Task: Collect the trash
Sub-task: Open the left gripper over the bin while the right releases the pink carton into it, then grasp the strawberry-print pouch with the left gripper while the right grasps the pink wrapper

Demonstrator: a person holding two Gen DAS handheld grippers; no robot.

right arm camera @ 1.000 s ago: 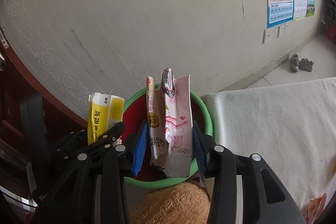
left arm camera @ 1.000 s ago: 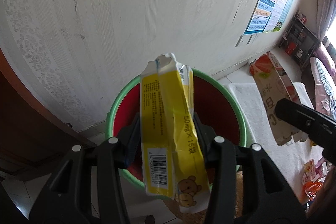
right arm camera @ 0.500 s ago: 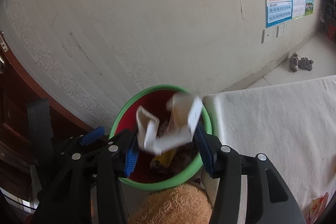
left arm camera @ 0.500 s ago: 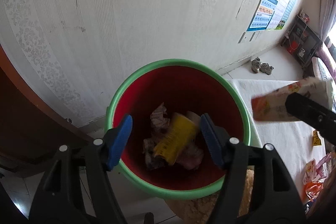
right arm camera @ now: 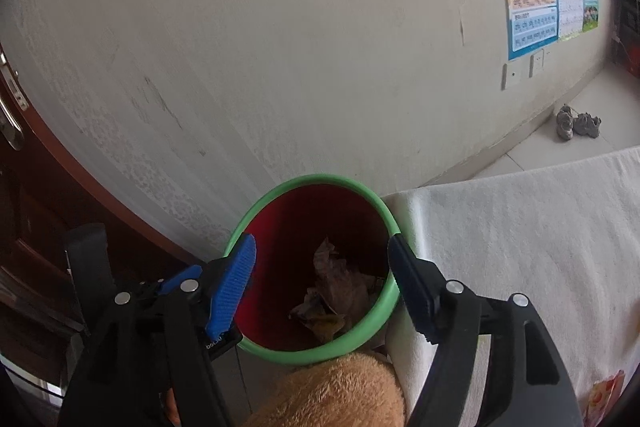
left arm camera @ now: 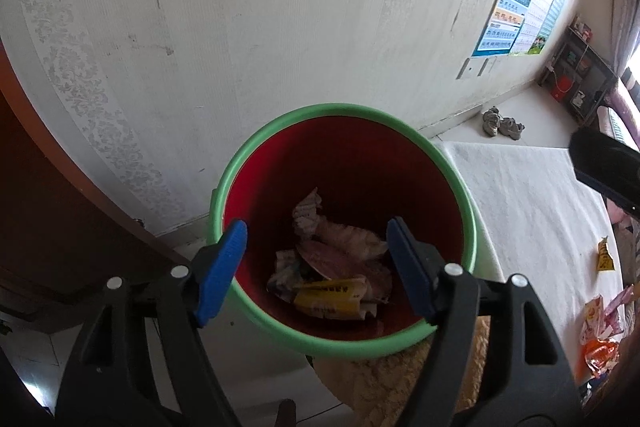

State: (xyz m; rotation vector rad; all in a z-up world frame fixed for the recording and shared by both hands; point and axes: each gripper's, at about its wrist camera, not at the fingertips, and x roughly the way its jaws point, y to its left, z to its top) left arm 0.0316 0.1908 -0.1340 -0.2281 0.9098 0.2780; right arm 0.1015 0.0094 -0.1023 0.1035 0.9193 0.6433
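Both packets dropped into red bin (left arm camera: 460, 187).
Left gripper (left arm camera: 316, 267) and right gripper (right arm camera: 322, 277) empty, jaws opening wide; more wrappers (left arm camera: 600, 311) waiting on bed (left arm camera: 520, 195).

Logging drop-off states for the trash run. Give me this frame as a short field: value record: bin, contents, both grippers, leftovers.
bin: red bin with green rim, by the wall, beside the white-covered surface
contents: crumpled wrappers, yellow packet on top
left gripper: over the bin, jaws opening, nothing between them
right gripper: over the bin, jaws opening, nothing between them
leftovers: more wrappers on the white-covered surface
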